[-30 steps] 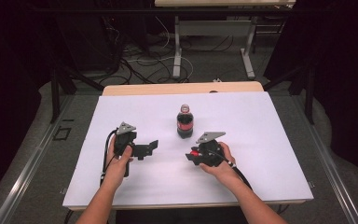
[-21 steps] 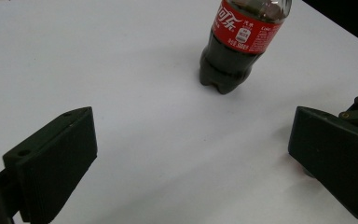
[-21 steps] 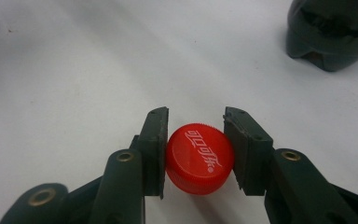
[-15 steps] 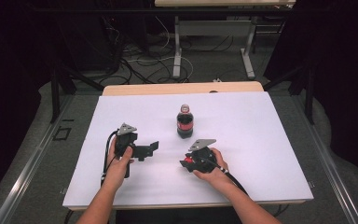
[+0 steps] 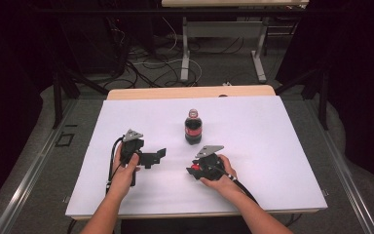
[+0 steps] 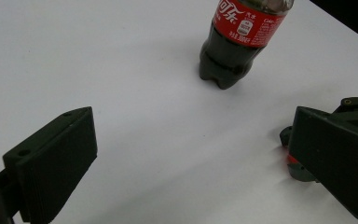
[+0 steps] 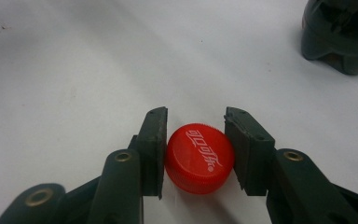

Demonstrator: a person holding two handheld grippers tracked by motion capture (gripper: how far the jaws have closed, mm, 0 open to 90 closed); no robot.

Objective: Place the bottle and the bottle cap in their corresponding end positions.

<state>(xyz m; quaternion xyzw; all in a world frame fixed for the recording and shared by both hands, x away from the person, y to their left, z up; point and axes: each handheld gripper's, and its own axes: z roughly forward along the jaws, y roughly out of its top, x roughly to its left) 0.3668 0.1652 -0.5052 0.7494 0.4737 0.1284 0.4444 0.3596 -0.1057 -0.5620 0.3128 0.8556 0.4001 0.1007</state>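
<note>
A dark cola bottle (image 5: 193, 127) with a red label stands upright and uncapped at the middle of the white table (image 5: 282, 146). The left gripper view has it ahead (image 6: 235, 46), and its base (image 7: 340, 37) sits at the top right of the right gripper view. My right gripper (image 5: 192, 170) lies low over the table, in front of the bottle, shut on a red bottle cap (image 7: 199, 158) that sits between both pads. My left gripper (image 5: 158, 155) rests to the bottle's left, pointing right, and its jaws (image 6: 191, 154) stand wide open with nothing between them.
The right gripper's body (image 6: 356, 105) lies just beyond my left gripper's right jaw. A wooden strip (image 5: 190, 91) runs along the table's far edge. Behind it are desk legs and cables (image 5: 175, 58) on the floor. Bare white surface spreads to the right.
My right hand has drawn back from the bottle toward the near edge and sunk closer to the table, cap still gripped. The left hand has stayed put.
</note>
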